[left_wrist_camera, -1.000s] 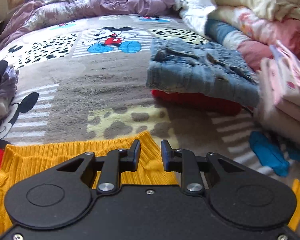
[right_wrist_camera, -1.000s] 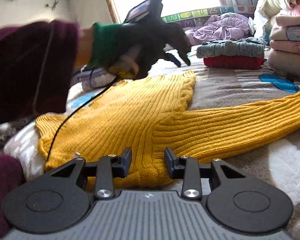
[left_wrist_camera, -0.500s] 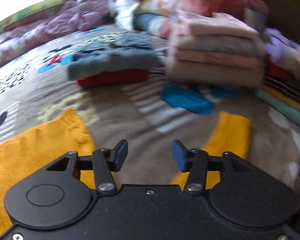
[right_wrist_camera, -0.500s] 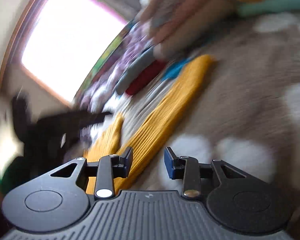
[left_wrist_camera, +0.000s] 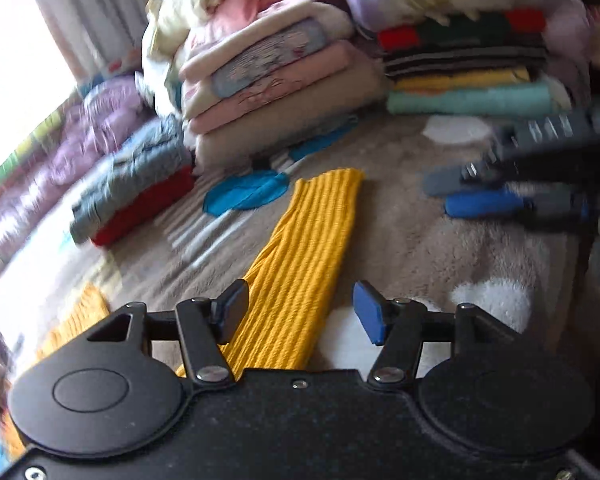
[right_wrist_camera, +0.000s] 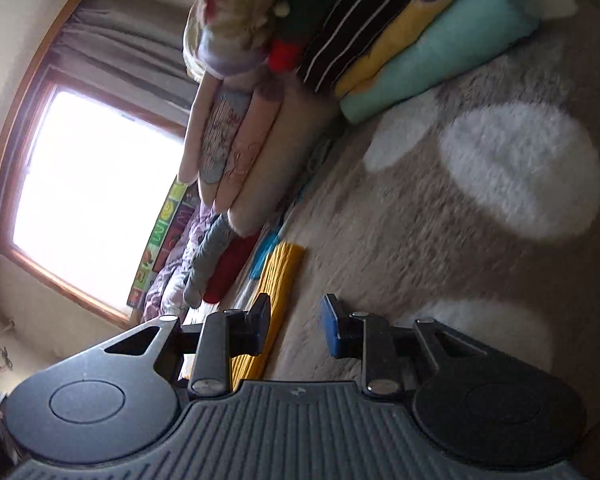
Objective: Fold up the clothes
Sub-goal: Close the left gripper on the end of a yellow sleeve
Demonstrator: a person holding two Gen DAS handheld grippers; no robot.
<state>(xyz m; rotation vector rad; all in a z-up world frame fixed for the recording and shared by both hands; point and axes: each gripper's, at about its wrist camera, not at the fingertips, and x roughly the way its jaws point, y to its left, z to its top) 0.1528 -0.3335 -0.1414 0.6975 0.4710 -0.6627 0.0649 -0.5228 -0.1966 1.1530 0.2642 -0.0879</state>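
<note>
My left gripper point(left_wrist_camera: 300, 312) hovers low with its jaws spread wide, holding nothing. My right gripper point(right_wrist_camera: 294, 326) is rolled sideways, jaws likewise parted and empty.

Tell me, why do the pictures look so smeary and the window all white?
Left wrist view: the clothes piles smear and the right gripper streaks, from motion. Right wrist view: tilted sideways, the window glares blank white, the blanket looks streaky.

yellow sleeve point(left_wrist_camera: 308, 248): 1 | tools: 2 point(left_wrist_camera: 300, 312) point(right_wrist_camera: 294, 326) | folded clothes stacks: 3 point(left_wrist_camera: 132, 196) point(left_wrist_camera: 276, 92) point(left_wrist_camera: 468, 68)
</note>
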